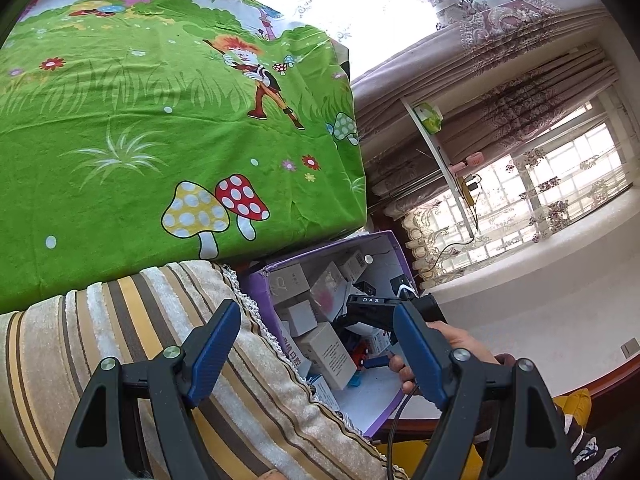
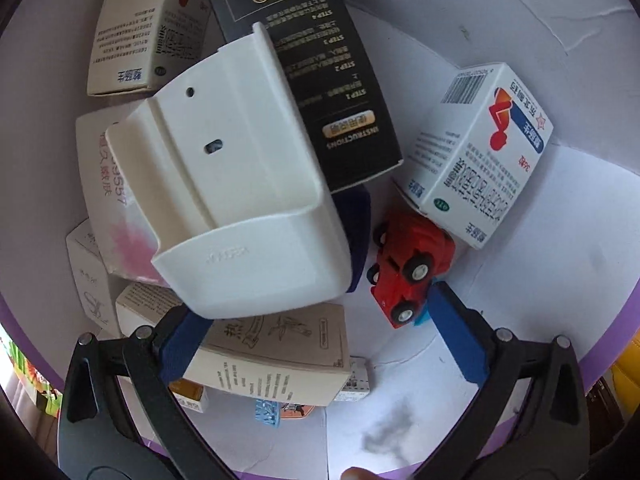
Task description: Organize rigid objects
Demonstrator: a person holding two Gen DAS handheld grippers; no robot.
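Here, from the left wrist view, the left claw [image 1: 316, 354] stands with its blue pads well apart and nothing between them, hanging over a striped plush cover [image 1: 168, 344]. Beyond it lies a bed under a bright green cartoon sheet [image 1: 160, 128] printed with mushrooms and flowers. Between the striped cover and the floor sits a purple cardboard box [image 1: 376, 404], white inside and crowded with small cartons. A hand [image 1: 444, 344] holds the other tool over that box (its black body reads "DAS"). Patterned curtains [image 1: 520, 92] and a barred window fill the far side of the room.

From the right wrist view, the right claw [image 2: 320, 328] points down into the box, its pads spread wide; the left pad sits under the edge of a white plastic holder [image 2: 240, 184], but I cannot tell whether it touches it. The holder lies tilted on the cartons, and nothing is clamped. Behind it leans a black carton [image 2: 320, 80] lettered "INSTRUCTIONS" and "STEP 1" to "STEP 4". To the right stands a white medicine box [image 2: 476, 152] with a barcode and a red figure logo. A red toy car [image 2: 412, 268] lies on its side just beside the right pad, and a beige carton [image 2: 280, 360] lies near the claw.
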